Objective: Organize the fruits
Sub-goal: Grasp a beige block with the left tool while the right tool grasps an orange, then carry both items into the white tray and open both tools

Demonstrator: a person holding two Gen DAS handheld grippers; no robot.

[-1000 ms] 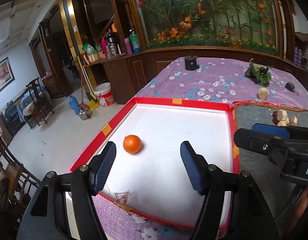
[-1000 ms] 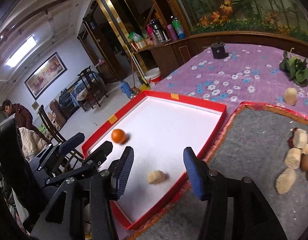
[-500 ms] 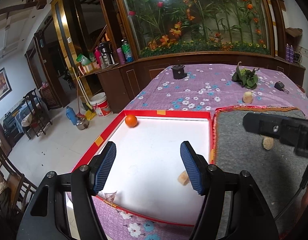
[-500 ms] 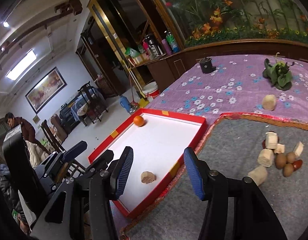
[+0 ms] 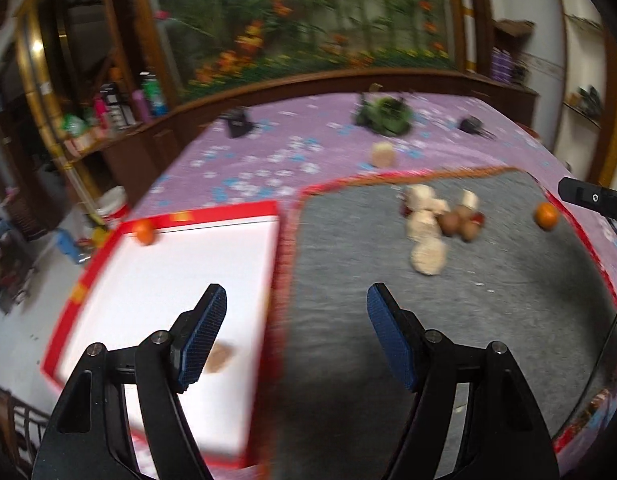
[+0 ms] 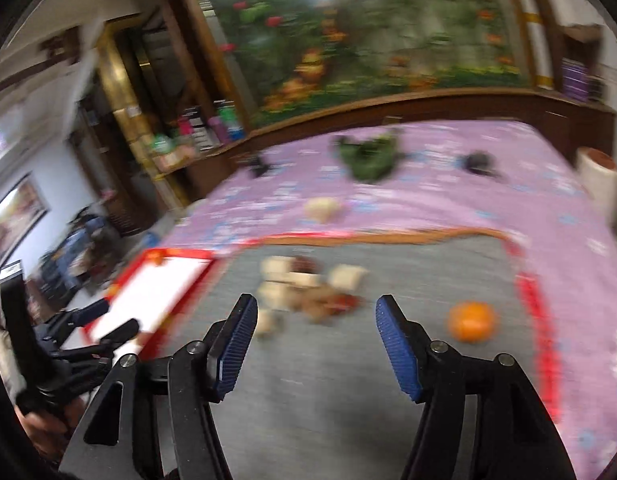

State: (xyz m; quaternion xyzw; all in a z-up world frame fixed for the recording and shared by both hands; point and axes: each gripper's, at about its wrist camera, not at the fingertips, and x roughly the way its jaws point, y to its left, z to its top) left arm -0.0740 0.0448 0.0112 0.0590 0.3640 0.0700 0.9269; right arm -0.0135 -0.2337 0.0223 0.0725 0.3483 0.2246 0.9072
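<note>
A red-rimmed white tray (image 5: 108, 248) holds an orange (image 5: 144, 232) in its far corner and a tan piece (image 5: 220, 358) near its front. On the grey mat (image 5: 348, 248) lies a pile of tan chunks and brown fruits (image 5: 436, 216) and a second orange (image 5: 545, 216). My left gripper (image 5: 294, 336) is open and empty over the tray's right rim. My right gripper (image 6: 316, 344) is open and empty above the mat, with the pile (image 6: 308, 284) ahead and the orange (image 6: 471, 321) to its right. Both views are blurred.
A lone tan piece (image 5: 382, 155), a green leafy thing (image 5: 384, 116) and two small dark objects (image 5: 238, 122) (image 5: 470, 124) lie on the purple flowered cloth beyond the mat. The table edge drops to the floor left of the tray. A wooden cabinet stands behind.
Both grippers have swung right, from over the tray toward the grey mat. The pile and a second orange have come into view. Both stay open.
</note>
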